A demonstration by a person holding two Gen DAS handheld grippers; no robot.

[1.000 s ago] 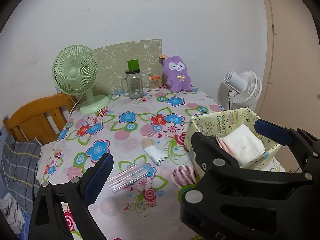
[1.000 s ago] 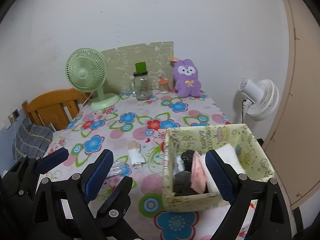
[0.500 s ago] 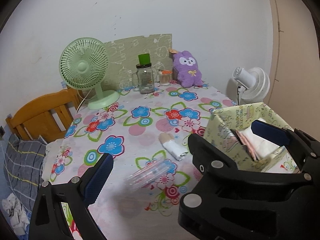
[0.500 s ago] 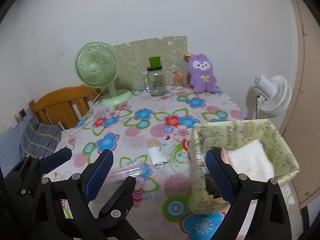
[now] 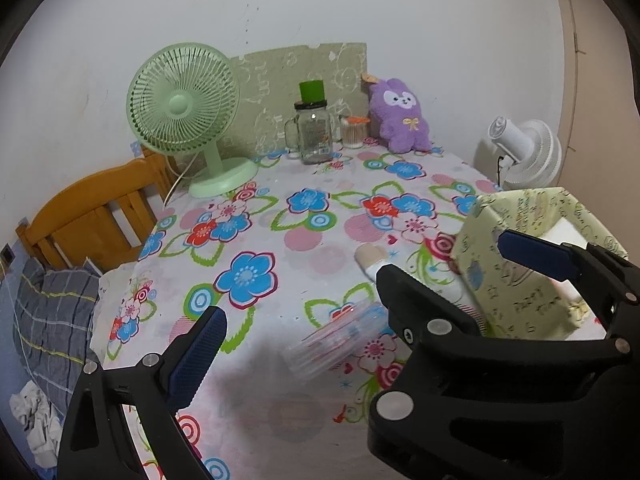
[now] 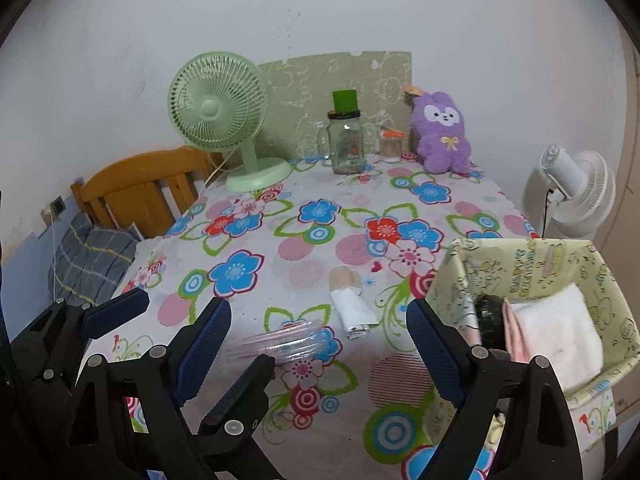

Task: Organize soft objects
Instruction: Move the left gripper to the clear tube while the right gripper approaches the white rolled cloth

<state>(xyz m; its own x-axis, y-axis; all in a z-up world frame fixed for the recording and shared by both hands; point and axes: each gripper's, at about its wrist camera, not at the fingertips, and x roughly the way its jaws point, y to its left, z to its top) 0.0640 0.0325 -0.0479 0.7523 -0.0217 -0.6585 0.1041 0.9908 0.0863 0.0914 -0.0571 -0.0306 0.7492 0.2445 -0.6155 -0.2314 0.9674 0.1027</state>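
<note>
Small room with a white wall; table in floral cloth [image 6: 300, 248] fills both views. At the far edge against the wall: green desk fan [image 6: 218, 108], glass jar [image 6: 346, 144] with a green top, small orange-lidded container [image 6: 392, 144], purple plush [image 6: 440, 136] sitting upright. Past the left edge a wooden chair [image 6: 140, 184], past the right edge a white fan [image 6: 576, 192].

Near right of the table: yellow-green fabric basket [image 6: 520, 244], tilted, walls slumping. Inside it, side by side: folded white cloth [image 6: 560, 328], pink cloth [image 6: 514, 336], dark item [image 6: 488, 320] too blurred to name. Plush well apart from the basket, at the opposite end of the table.

Mid-table, left of the basket: small beige-and-white item [image 6: 352, 304], and just in front of it a bundle of clear tubes [image 6: 280, 344], lying flat.

Right gripper [image 6: 318, 308]: jaws spread wide, just narrowing a little, pads pressing on nothing; only tabletop, tubes and the beige-and-white item seen between them. Right finger just beside the basket's near-left wall; contact not clear.

Left gripper [image 6: 206, 328]: low over the near-left of the table, fingers wide apart, empty. Its right finger crossing in front of the right gripper's left finger in the right wrist view
</note>
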